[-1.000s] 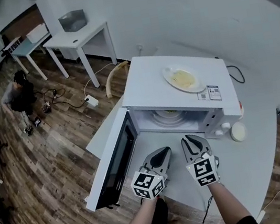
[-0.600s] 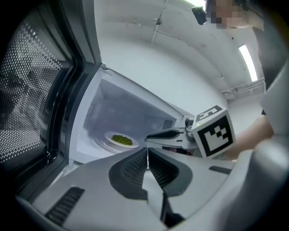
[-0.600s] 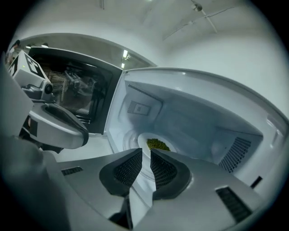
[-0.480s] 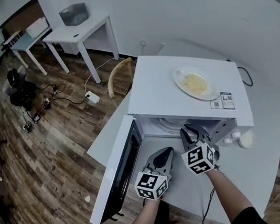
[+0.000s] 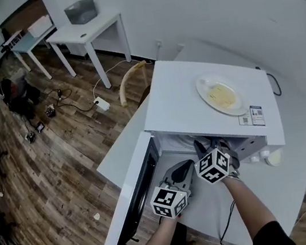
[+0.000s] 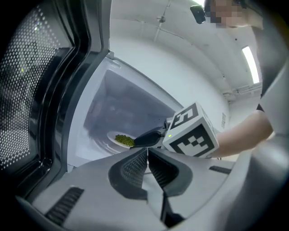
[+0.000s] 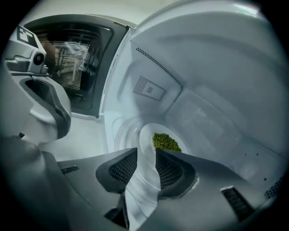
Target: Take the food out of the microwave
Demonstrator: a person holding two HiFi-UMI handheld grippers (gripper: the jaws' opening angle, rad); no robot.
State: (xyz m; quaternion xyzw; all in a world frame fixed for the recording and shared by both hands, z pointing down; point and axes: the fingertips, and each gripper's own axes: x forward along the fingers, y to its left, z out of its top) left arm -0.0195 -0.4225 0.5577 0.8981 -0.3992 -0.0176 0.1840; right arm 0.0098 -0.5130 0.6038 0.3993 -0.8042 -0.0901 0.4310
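Observation:
A white plate of green food (image 7: 165, 141) lies on the turntable inside the open white microwave (image 5: 179, 98). My right gripper (image 7: 146, 152) reaches into the cavity. Its jaws have just been opening and stand open, and the plate's near rim shows in the gap between them. In the head view the right gripper (image 5: 211, 147) is at the cavity mouth under the microwave's top. My left gripper (image 5: 183, 171) is shut and empty, low in front of the opening beside the door. The left gripper view shows the same plate (image 6: 121, 140) beyond the left gripper (image 6: 147, 155).
The microwave door (image 5: 133, 202) hangs open to the left. A second plate with yellow food (image 5: 221, 94) sits on top of the microwave. A small white round thing (image 5: 274, 157) stands at its right front corner on the white table (image 5: 272, 195). Wooden floor lies to the left.
My right gripper has moved forward and down into the microwave cavity, and its jaws have parted. My left gripper has edged forward toward the opening, still shut.

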